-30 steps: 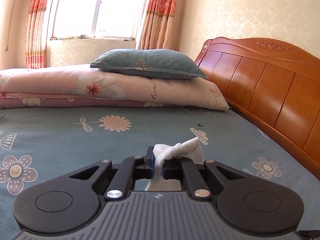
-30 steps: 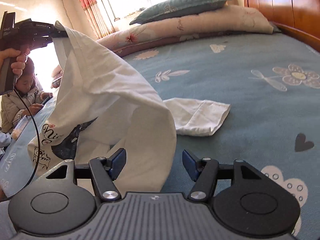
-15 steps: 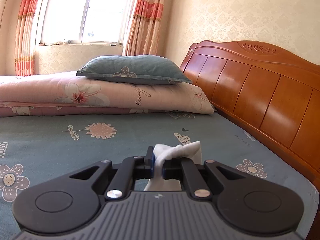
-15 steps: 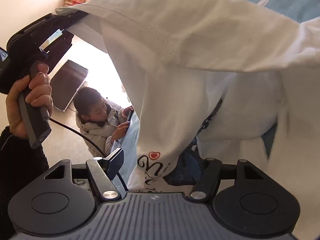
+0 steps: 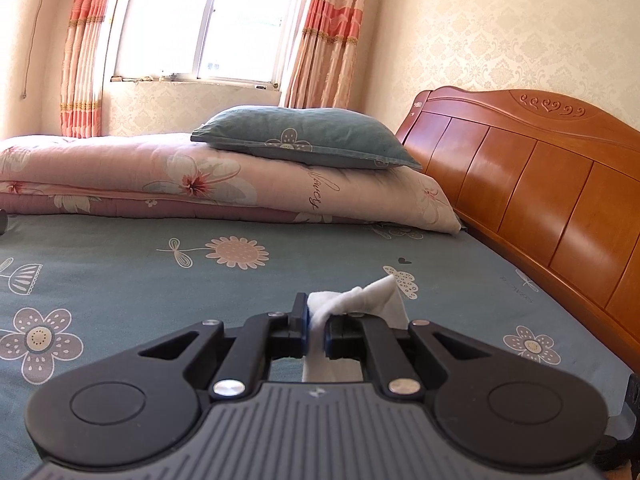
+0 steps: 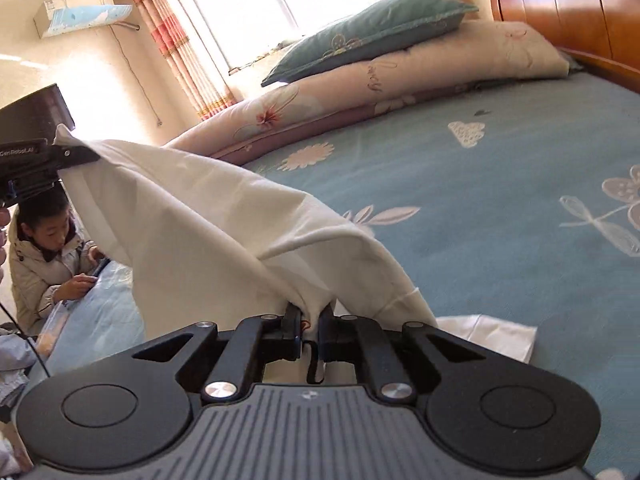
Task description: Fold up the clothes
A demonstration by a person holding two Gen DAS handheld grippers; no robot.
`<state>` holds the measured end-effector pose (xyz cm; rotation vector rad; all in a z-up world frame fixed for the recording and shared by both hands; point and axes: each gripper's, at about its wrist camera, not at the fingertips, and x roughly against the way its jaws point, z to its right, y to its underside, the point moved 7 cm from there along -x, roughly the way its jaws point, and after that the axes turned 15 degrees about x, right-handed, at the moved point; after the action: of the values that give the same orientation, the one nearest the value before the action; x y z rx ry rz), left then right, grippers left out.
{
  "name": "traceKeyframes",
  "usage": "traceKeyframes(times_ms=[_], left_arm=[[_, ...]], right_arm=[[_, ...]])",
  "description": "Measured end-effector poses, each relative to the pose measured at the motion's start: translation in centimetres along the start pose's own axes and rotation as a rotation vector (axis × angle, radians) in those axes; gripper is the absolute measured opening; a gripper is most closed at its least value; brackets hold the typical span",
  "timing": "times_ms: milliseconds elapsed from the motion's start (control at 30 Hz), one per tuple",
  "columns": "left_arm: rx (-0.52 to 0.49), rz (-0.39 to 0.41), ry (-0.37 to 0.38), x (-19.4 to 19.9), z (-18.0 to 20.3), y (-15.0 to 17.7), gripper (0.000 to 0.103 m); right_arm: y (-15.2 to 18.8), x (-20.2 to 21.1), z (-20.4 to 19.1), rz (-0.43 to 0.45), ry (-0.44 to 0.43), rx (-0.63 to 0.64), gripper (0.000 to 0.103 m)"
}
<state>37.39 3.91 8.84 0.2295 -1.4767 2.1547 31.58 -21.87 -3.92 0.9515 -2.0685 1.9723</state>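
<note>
left gripper [image 5: 316, 330] clamped on a bunched corner of the white t-shirt [image 6: 224, 220], right gripper [image 6: 309, 334] pinching another edge, shirt draped between them above the blue floral bedsheet [image 6: 500, 184]

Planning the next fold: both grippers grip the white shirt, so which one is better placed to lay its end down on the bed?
Probably the right gripper: it pinches the shirt low over the bed, while the left gripper holds its corner high at the bedside.

Both wrist views look low and close across the bed [image 5: 120, 280] toward the window [image 5: 200, 20], sharing the pillow [image 5: 308, 140] and headboard [image 5: 540, 184].
</note>
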Motion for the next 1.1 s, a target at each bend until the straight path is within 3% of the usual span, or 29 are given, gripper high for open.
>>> traceKeyframes(times_ms=[133, 233, 267, 333, 433, 600, 700, 800, 867, 1000, 1100], left_arm=[[0.012, 0.039, -0.033, -1.1, -0.4, -0.4, 0.006], [0.014, 0.057, -0.085, -2.9, -1.4, -0.7, 0.006], [0.028, 0.042, -0.102, -3.7, -2.0, -0.6, 0.006], [0.056, 0.013, -0.134, -5.3, -3.2, -0.5, 0.007], [0.102, -0.044, -0.164, -7.2, -5.1, 0.6, 0.015], [0.123, -0.129, -0.175, -7.1, -7.1, 4.2, 0.028], [0.102, -0.184, -0.126, -5.2, -6.4, 6.2, 0.029], [0.023, -0.297, 0.005, -2.6, -3.4, 9.7, 0.038], [-0.044, -0.391, 0.139, -0.4, -0.6, 12.8, 0.045], [-0.235, -0.544, 0.373, 4.9, 5.0, 19.7, 0.06], [-0.437, -0.614, 0.416, 7.1, 7.8, 24.5, 0.062]], right_arm=[[-2.0, -2.2, 1.7, 0.032, 0.143, 0.112, 0.009], [-1.9, -3.9, 2.7, 0.009, 0.18, 0.171, 0.017], [-1.7, -4.2, 2.9, -0.011, 0.154, 0.157, 0.026], [-1.2, -4.4, 3.1, -0.047, 0.081, 0.112, 0.03], [0.0, -2.1, 2.9, -0.05, 0.013, 0.08, 0.052], [3.4, 3.5, 3.0, -0.08, -0.047, 0.065, 0.057], [5.6, 6.5, 3.2, -0.106, -0.036, 0.062, 0.062], [7.8, 8.5, 3.2, -0.135, -0.022, 0.044, 0.062], [9.3, 9.5, 3.1, -0.153, -0.016, 0.016, 0.062], [11.3, 11.3, 2.7, -0.156, -0.03, -0.068, 0.063], [12.0, 12.7, 2.4, -0.137, -0.042, -0.13, 0.063]])
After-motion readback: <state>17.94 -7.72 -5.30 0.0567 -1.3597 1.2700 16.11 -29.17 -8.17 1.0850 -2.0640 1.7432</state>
